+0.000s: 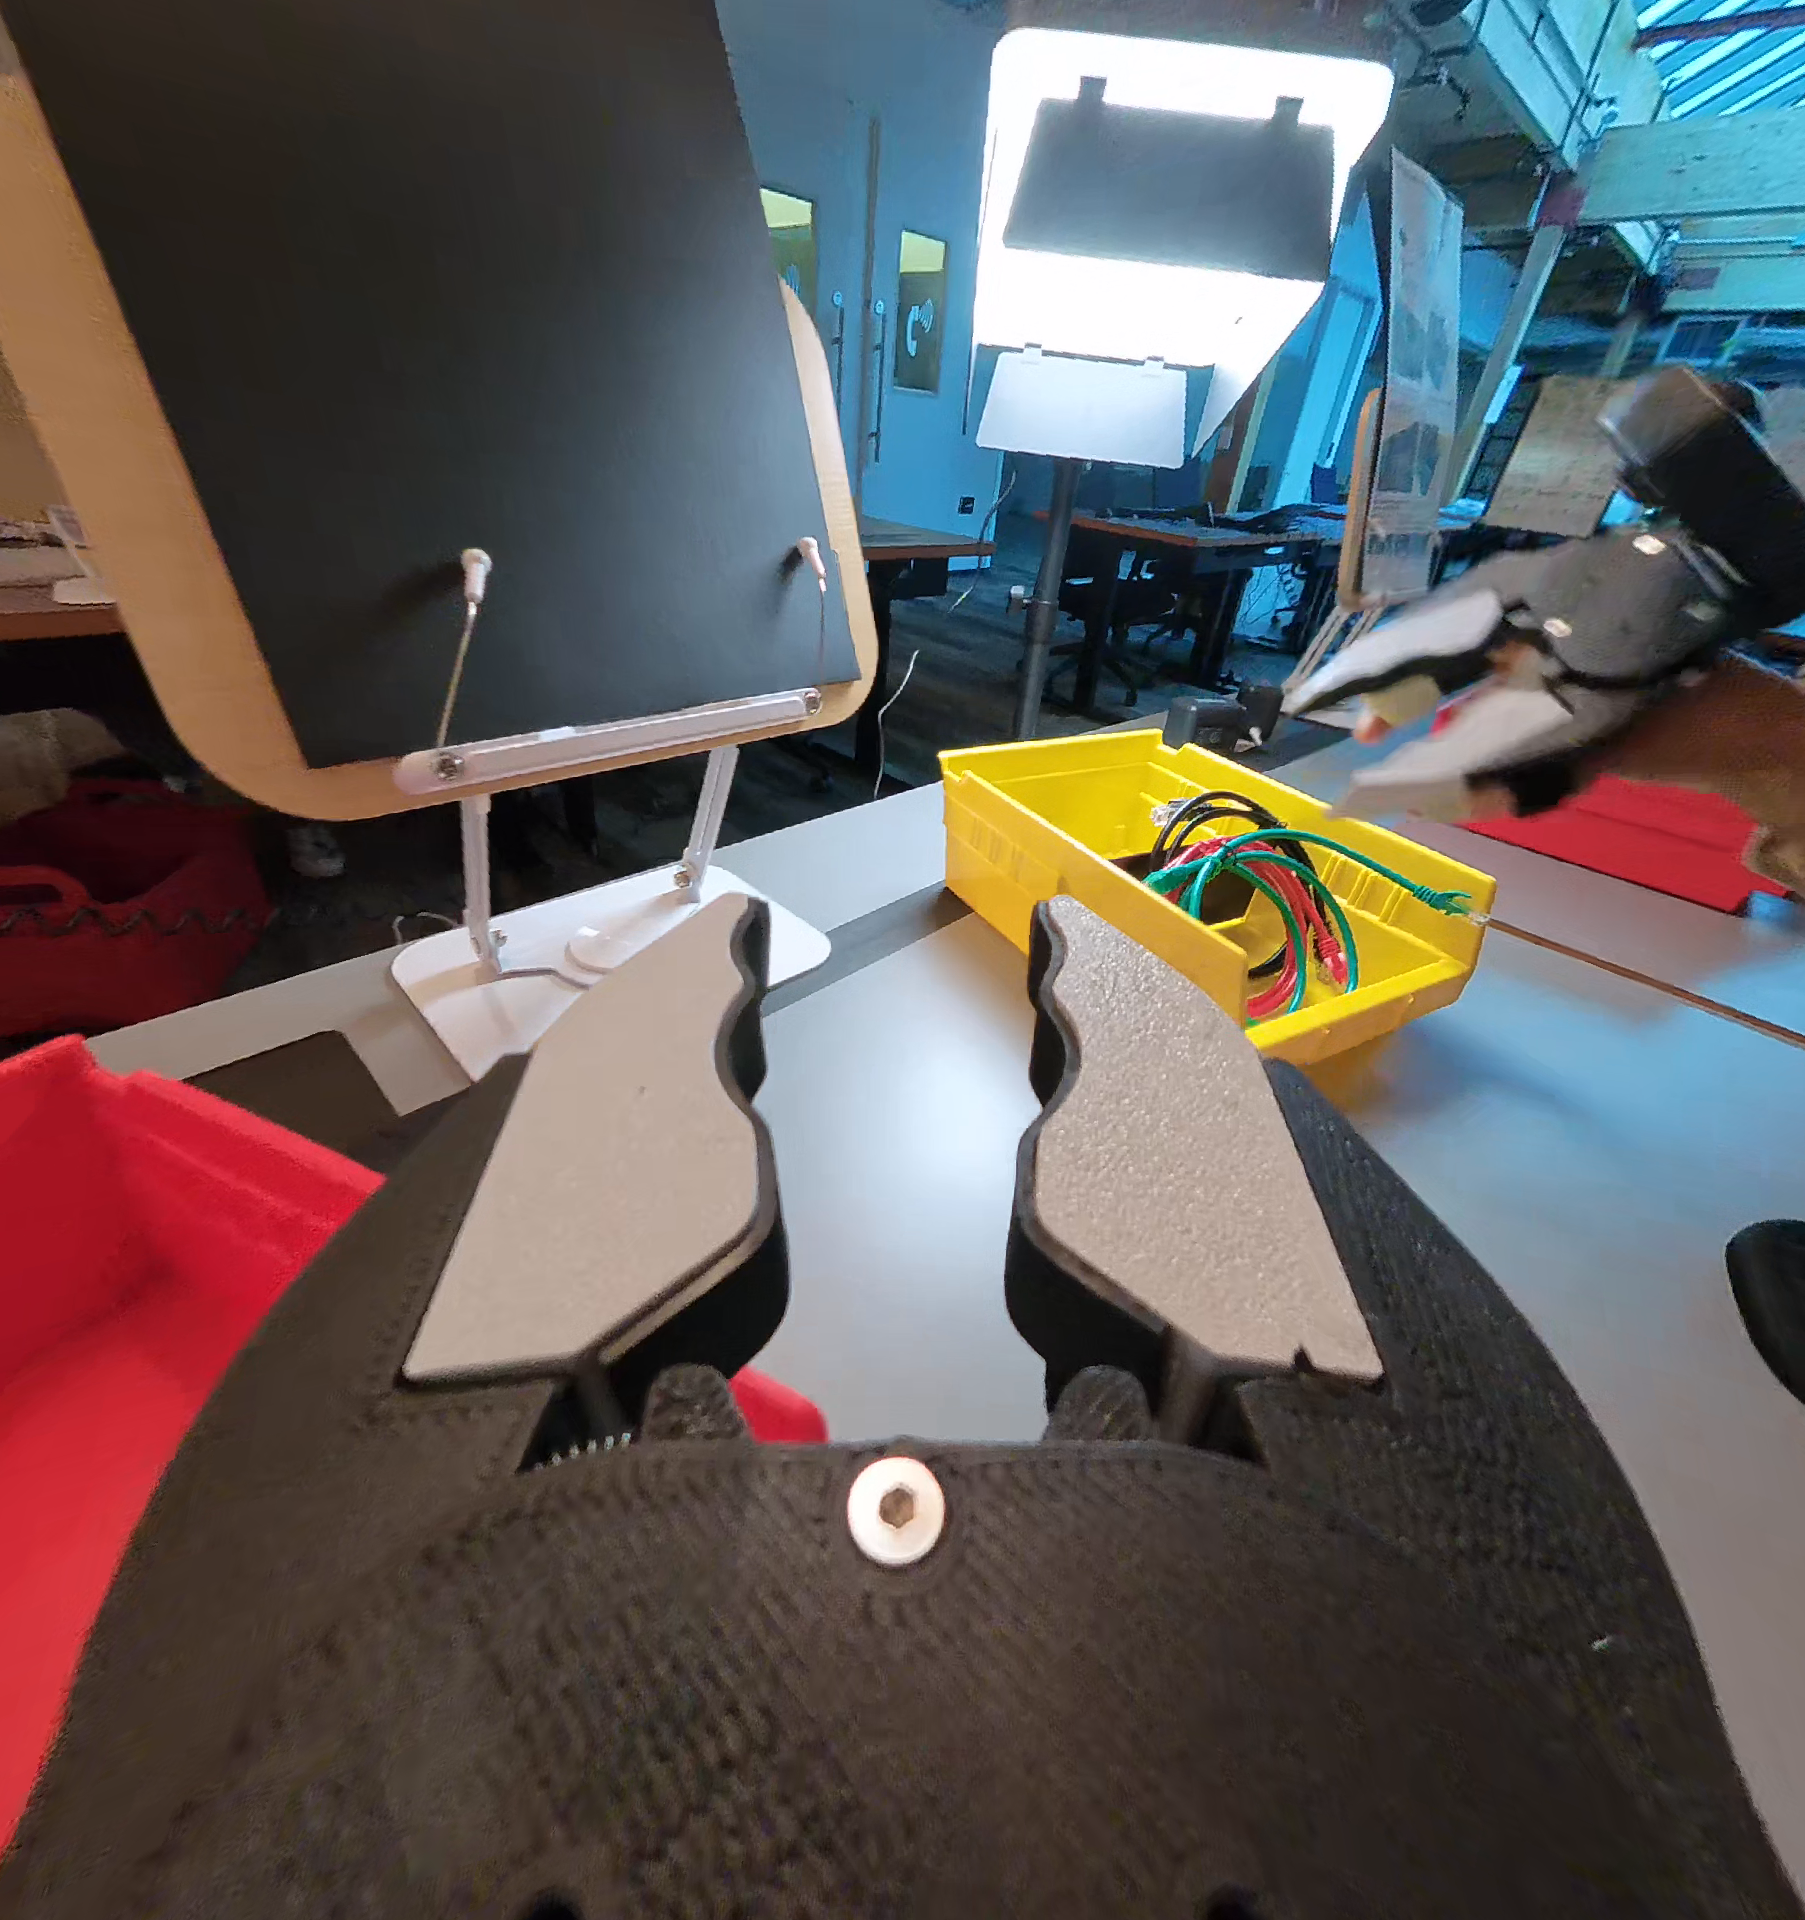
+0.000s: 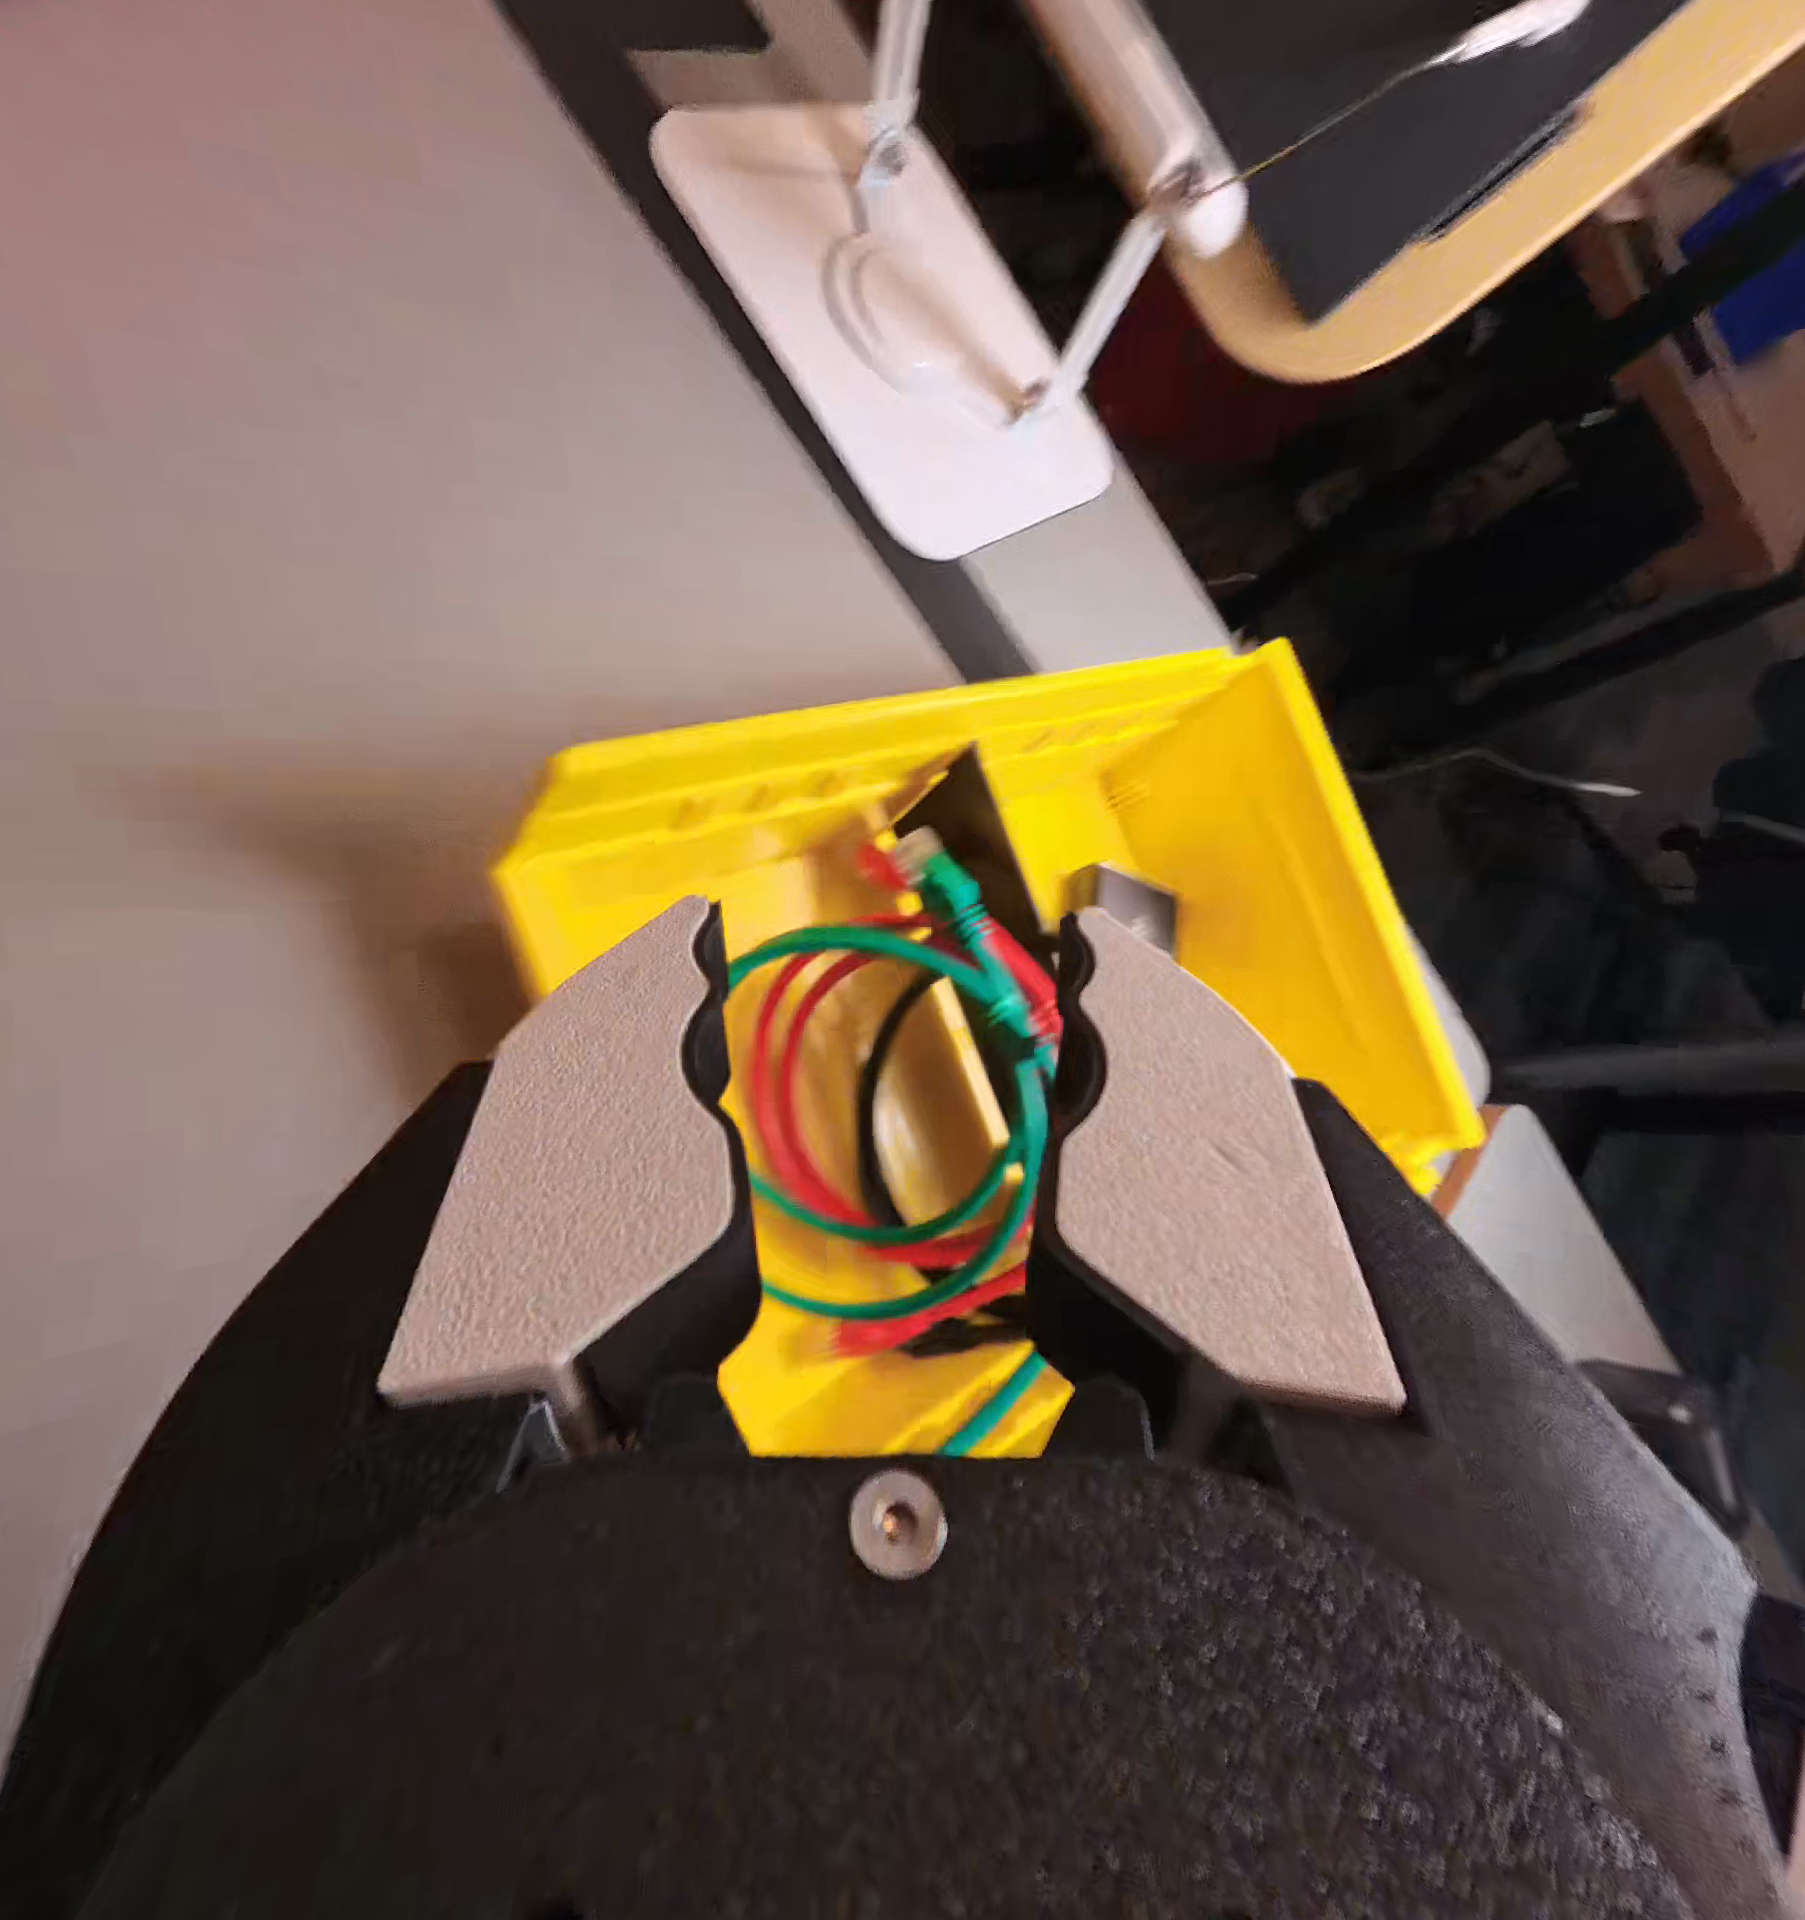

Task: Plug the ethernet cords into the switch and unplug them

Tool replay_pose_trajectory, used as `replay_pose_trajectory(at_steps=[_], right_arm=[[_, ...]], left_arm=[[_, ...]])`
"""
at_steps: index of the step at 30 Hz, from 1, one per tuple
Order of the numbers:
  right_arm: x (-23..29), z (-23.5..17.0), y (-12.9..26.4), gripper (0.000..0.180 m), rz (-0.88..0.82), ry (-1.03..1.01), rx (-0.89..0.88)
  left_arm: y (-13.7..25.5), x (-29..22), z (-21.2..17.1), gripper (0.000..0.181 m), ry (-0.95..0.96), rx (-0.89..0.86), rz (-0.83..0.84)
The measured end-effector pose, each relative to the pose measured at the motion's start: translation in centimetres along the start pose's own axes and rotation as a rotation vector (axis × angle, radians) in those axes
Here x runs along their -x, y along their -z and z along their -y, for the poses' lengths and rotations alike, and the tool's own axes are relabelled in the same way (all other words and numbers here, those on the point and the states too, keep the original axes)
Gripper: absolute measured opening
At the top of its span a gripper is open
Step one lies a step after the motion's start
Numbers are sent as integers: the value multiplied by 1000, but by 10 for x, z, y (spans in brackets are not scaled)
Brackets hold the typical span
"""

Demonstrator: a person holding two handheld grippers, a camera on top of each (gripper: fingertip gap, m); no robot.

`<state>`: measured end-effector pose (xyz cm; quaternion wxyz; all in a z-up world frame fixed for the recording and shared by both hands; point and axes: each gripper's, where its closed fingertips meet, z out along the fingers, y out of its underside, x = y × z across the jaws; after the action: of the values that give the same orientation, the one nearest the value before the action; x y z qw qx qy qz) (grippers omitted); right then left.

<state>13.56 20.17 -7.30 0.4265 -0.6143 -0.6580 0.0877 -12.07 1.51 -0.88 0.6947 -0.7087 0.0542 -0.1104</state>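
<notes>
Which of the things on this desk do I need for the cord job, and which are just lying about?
For the job:
yellow bin
green cord
red cords
black cord
black box in the bin, likely the switch

Lying about:
red bin
tilted stand with black board
grey desk

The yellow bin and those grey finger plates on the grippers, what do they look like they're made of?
The yellow bin looks like moulded plastic: glossy, one colour throughout, with ribbed walls. The grey finger plates of the left gripper have a matte, pebbled surface, possibly coated metal or plastic; I can't tell which. The black body behind them shows fine layered lines, likely 3D-printed plastic.
</notes>
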Motion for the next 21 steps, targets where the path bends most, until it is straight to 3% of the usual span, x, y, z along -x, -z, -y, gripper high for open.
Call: replay_pose_trajectory(at_steps=[3,8,11,14,17,21], right_arm=[[56,-46,-4,62,48,67,143],[70,-115,-20,62,5,257,421],[69,-127,-33,56,31,328,495],[70,-129,-48,33,73,428,537],[73,-122,-59,30,71,499,528],[86,-108,-63,30,88,520,466]], left_arm=[[20,13,-15,48,-52,95,18],[75,49,-83,52,-169,510,42],[109,66,-123,58,-178,757,38],[127,76,-159,58,-244,951,45],[135,81,-189,57,-360,1116,49],[129,76,-211,31,-525,1194,18]])
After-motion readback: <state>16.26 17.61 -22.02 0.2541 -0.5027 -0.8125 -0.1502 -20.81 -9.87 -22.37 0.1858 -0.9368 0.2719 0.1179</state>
